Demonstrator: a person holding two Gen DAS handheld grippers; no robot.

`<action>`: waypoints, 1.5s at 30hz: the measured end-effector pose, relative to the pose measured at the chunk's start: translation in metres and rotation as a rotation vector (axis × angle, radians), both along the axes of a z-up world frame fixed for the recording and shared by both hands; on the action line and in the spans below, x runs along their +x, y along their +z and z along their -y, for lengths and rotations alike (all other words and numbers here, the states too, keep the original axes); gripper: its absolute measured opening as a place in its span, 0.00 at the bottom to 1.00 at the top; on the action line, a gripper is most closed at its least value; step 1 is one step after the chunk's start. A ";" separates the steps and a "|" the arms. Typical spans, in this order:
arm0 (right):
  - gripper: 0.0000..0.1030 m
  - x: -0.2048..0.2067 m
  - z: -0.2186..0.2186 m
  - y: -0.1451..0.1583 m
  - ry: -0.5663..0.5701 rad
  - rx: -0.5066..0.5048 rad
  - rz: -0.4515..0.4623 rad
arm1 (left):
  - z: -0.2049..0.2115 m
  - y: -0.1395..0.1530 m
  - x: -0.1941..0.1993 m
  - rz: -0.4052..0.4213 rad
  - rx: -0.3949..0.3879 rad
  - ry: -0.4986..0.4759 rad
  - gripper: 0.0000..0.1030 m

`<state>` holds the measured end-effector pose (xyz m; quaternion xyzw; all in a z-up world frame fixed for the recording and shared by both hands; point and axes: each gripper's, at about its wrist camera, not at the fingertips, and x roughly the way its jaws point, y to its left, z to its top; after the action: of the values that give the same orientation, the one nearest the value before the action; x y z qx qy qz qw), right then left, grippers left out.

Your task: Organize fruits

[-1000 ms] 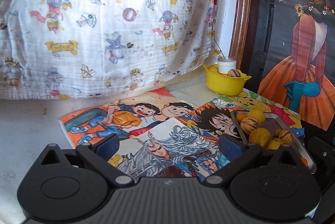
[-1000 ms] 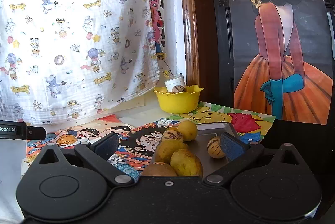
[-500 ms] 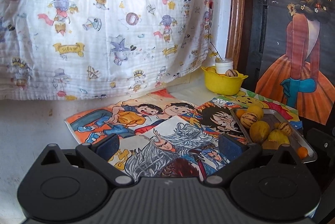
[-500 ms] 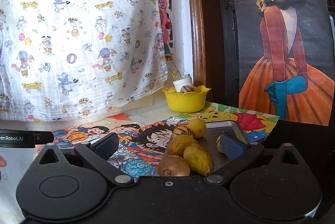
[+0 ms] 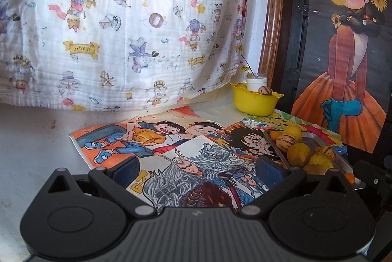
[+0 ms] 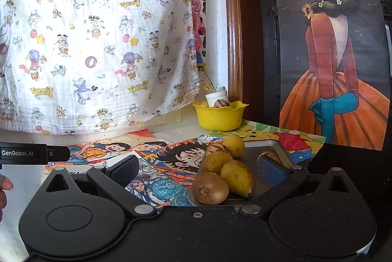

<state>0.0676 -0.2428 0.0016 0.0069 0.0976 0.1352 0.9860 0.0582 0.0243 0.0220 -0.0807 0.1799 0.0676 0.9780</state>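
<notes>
Tabletop tray [image 6: 274, 148] fruit lies seemingly between spread right tongs [image 6: 197, 170].

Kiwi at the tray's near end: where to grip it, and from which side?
Grip the kiwi across its middle, from above. It lies against a lemon on its right, with the tray rim around it, so a level approach is probably blocked. The open right gripper is nearest.

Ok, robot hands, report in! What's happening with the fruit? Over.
Left gripper open, empty. Right gripper open over the metal tray, kiwi nearest. Yellow bowl behind, path clear.
</notes>
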 end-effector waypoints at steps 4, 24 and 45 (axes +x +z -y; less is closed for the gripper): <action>1.00 -0.002 0.000 -0.004 -0.012 -0.008 0.007 | 0.001 -0.005 -0.001 0.001 -0.001 -0.017 1.00; 1.00 -0.024 0.002 -0.022 -0.016 -0.042 -0.024 | 0.012 -0.022 -0.006 -0.007 0.009 -0.118 1.00; 1.00 -0.030 0.000 -0.033 -0.006 -0.054 -0.049 | 0.020 -0.029 -0.015 -0.020 0.065 -0.147 1.00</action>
<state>0.0376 -0.2429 -0.0314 -0.0160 0.1255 0.1294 0.9835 0.0434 0.0043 -0.0071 -0.0351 0.1928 0.0022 0.9806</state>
